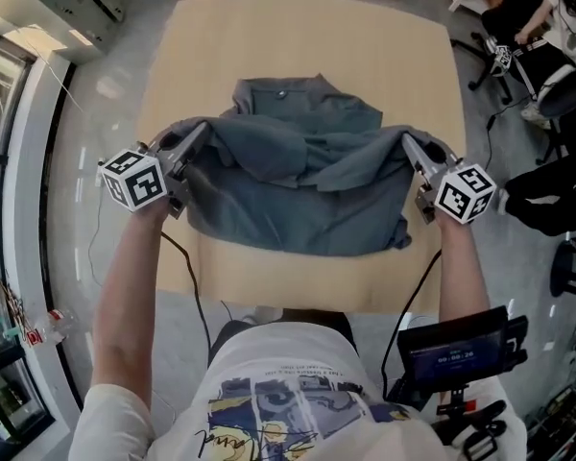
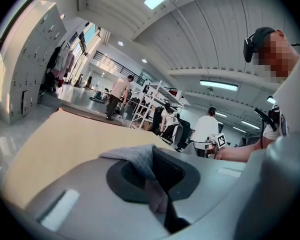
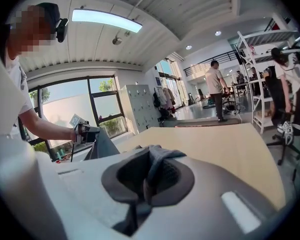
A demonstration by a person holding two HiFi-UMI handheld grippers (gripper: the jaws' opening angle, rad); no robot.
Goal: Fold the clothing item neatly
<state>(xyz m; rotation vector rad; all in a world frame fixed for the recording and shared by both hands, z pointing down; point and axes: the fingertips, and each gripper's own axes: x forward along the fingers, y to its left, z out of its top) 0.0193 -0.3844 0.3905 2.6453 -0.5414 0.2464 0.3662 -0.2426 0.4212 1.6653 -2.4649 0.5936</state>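
A grey shirt (image 1: 302, 176) lies spread on the light wooden table (image 1: 211, 46), its collar end toward the far side. My left gripper (image 1: 200, 134) is shut on the shirt's left edge, and a tuft of grey cloth (image 2: 140, 159) is pinched between its jaws. My right gripper (image 1: 410, 145) is shut on the shirt's right edge, with cloth (image 3: 155, 159) bunched between its jaws too. The fabric between the two grippers is lifted and sags in folds over the part of the shirt that lies flat near me.
The table's near edge (image 1: 298, 301) runs just in front of my body. A seated person (image 1: 547, 27) and chairs are off the table's far right corner. People (image 2: 117, 96) and white shelving (image 2: 152, 104) stand beyond the table's far end. Grey lockers (image 3: 137, 106) line the window side.
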